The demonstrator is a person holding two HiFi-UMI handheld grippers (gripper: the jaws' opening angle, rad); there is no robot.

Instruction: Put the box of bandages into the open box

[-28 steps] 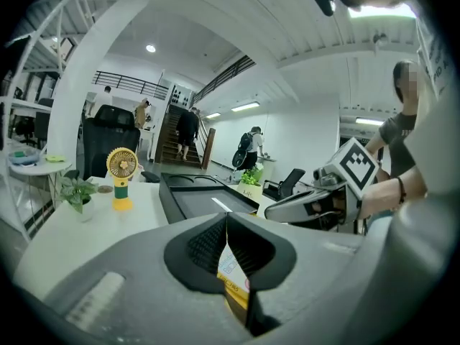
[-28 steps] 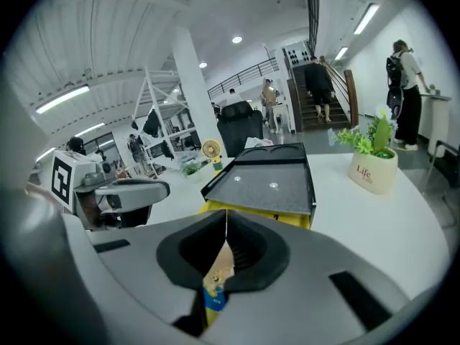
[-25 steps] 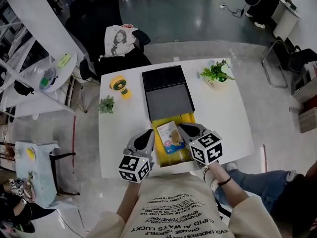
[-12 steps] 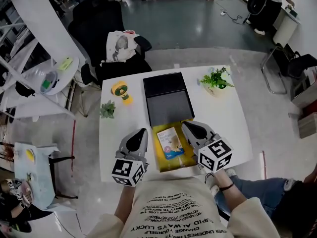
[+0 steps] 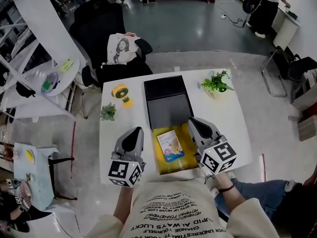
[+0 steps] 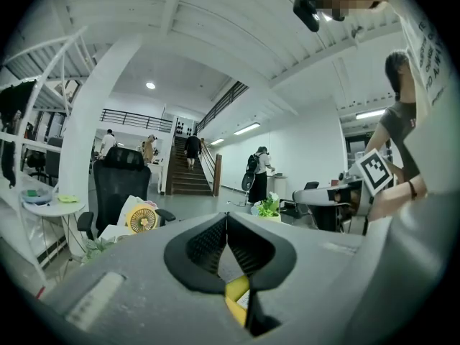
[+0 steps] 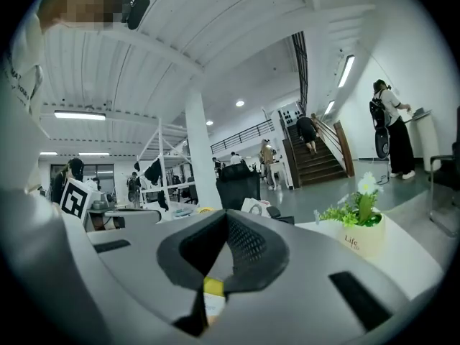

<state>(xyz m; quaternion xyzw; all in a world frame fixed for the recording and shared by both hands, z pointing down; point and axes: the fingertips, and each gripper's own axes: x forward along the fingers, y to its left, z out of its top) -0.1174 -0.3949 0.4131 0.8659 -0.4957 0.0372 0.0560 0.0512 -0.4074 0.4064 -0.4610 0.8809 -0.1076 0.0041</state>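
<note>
Found box of bandages [image 5: 170, 144] lying flat inside yellow open box [image 5: 162, 163] on white desk [image 5: 224, 117]. Noted left gripper [image 5: 134, 132] closed with nothing held, beside box's left edge; right gripper [image 5: 194, 122] likewise closed, nothing held, at right edge

The person wears a loose cream T-shirt [image 5: 173, 209] printed with rows of black capital lettering, blue jeans [image 5: 262, 185] and a thin dark band [image 5: 223, 183] on the right wrist. The left gripper [image 5: 135, 131] and the right gripper [image 5: 193, 121] are smooth light-grey moulded shells with black ribbed inner pads [image 6: 208, 249]. Each carries a white cube with black square markers [image 5: 122, 173].
</note>
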